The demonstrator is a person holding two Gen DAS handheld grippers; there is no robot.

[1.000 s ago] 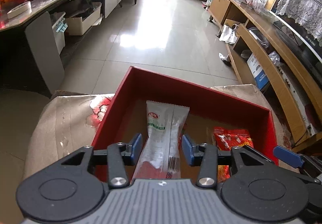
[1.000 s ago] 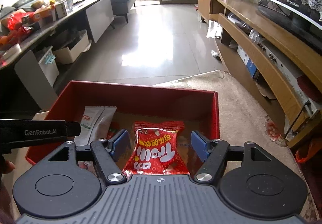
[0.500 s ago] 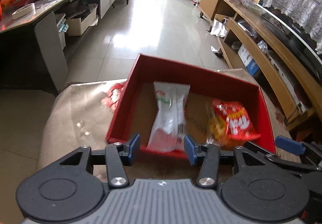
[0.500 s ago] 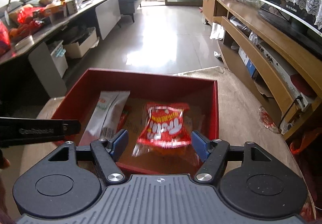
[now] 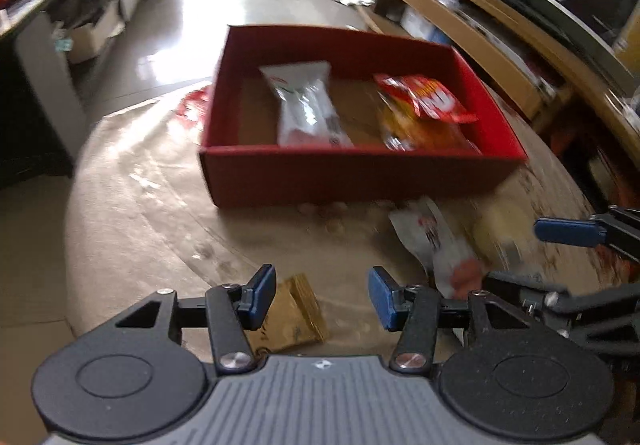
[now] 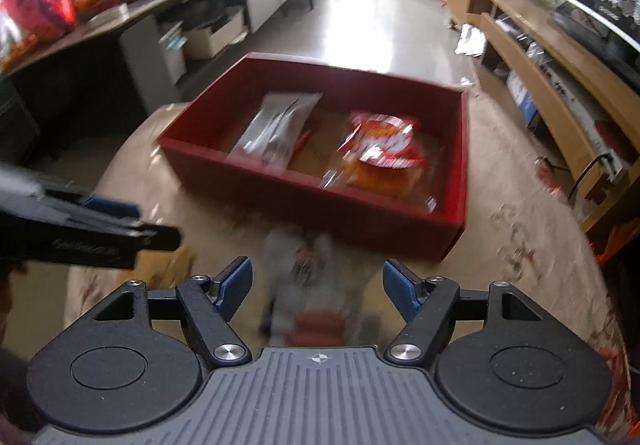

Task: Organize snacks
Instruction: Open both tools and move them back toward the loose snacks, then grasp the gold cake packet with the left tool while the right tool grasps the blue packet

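left wrist view: left gripper (image 5: 322, 299) hangs over the tabletop (image 5: 140, 213) with its jaws apart and opening, nothing clamped; a tan packet (image 5: 294, 315) lies under the gap, touching neither pad as far as the blur allows. ahead sits the red box (image 5: 352, 173) with a white packet (image 5: 306, 107) and a red chip bag (image 5: 424, 105) already inside. just right of the jaws lies a white-and-red packet (image 5: 438, 245) on the cloth, with the right gripper's blue finger (image 5: 568, 231) over it. risk here, i judge: the tan packet is flat and thin, so the pads may slide over it or pinch the cloth instead; the two grippers are close and could knock together.

right wrist view: right gripper (image 6: 318, 287) has its jaws apart and opening, empty, with that same packet (image 6: 308, 285) blurred below the gap. the blur makes its edges hard to place, so a closing could catch only a corner and drop it short of the box (image 6: 452, 181). this view shows the left gripper (image 6: 88, 233) crossing at the left and the cluttered counter (image 6: 120, 17) clearly; the tan packet (image 6: 168, 269) is mostly hidden here, though plain in the other view.
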